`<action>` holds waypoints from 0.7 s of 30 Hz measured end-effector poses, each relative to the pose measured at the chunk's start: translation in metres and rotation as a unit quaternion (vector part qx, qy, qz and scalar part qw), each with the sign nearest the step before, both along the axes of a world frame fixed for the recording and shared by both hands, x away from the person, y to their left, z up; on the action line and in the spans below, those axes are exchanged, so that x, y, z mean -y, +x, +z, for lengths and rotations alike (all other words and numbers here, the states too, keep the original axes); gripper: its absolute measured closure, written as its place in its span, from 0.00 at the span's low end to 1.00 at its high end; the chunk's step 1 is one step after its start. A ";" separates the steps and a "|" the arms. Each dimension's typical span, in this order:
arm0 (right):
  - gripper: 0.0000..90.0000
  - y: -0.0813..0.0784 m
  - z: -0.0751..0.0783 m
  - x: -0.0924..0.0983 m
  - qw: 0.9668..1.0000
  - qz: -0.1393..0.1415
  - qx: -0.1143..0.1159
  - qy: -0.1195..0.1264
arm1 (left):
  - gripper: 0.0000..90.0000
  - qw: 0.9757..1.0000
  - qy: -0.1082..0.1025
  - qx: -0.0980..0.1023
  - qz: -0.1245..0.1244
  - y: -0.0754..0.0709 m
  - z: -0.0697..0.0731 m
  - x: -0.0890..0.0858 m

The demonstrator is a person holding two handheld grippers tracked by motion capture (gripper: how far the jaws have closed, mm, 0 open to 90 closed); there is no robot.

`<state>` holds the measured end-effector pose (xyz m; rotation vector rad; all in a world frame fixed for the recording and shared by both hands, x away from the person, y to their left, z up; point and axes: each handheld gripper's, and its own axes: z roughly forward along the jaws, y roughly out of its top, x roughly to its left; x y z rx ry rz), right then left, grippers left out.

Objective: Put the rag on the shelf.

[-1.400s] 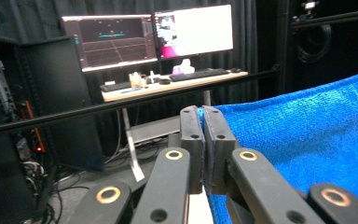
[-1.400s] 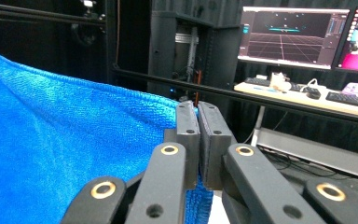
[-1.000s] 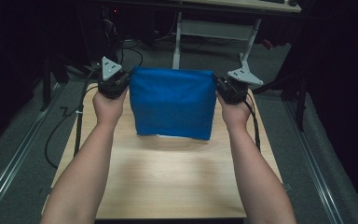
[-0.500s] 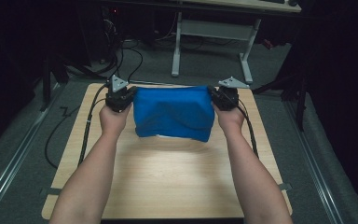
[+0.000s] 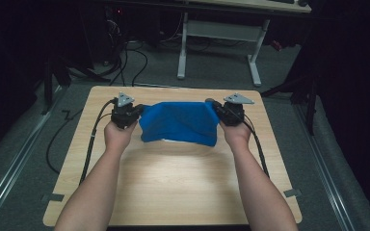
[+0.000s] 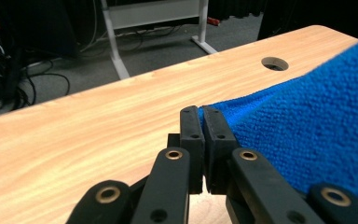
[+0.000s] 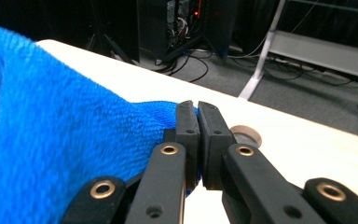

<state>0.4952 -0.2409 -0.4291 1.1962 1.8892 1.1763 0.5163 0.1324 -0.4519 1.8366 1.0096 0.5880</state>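
As cloth (image 5: 179, 123) sank lower | left tool (image 5: 134, 111), right tool (image 5: 218, 111) stay clamped on corners

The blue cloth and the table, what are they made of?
The fuzzy blue cloth looks like soft microfibre or terry: tiny loops cover its matte surface. The pale tabletop looks like wood or wood-pattern laminate: it has grain streaks and a smooth, slightly shiny finish.

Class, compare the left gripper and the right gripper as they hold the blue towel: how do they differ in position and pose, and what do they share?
The left gripper pinches the blue towel's left top corner; the right gripper pinches its right top corner. In the left gripper view the towel hangs to the right of its fingers; in the right gripper view it hangs to the left. Both are shut on the towel over the wooden table, at about the same height.
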 end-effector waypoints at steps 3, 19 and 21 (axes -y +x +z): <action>0.98 0.000 -0.005 0.001 1.000 0.003 -0.006 0.002 | 0.98 1.000 0.002 -0.004 -0.003 0.000 -0.005 0.001; 0.98 0.001 -0.028 -0.008 0.999 0.016 -0.029 -0.009 | 0.98 0.999 0.003 -0.034 -0.012 -0.007 -0.034 0.000; 0.98 0.001 -0.029 -0.007 0.999 0.015 -0.030 -0.008 | 0.98 0.999 0.002 -0.038 -0.011 -0.008 -0.037 -0.001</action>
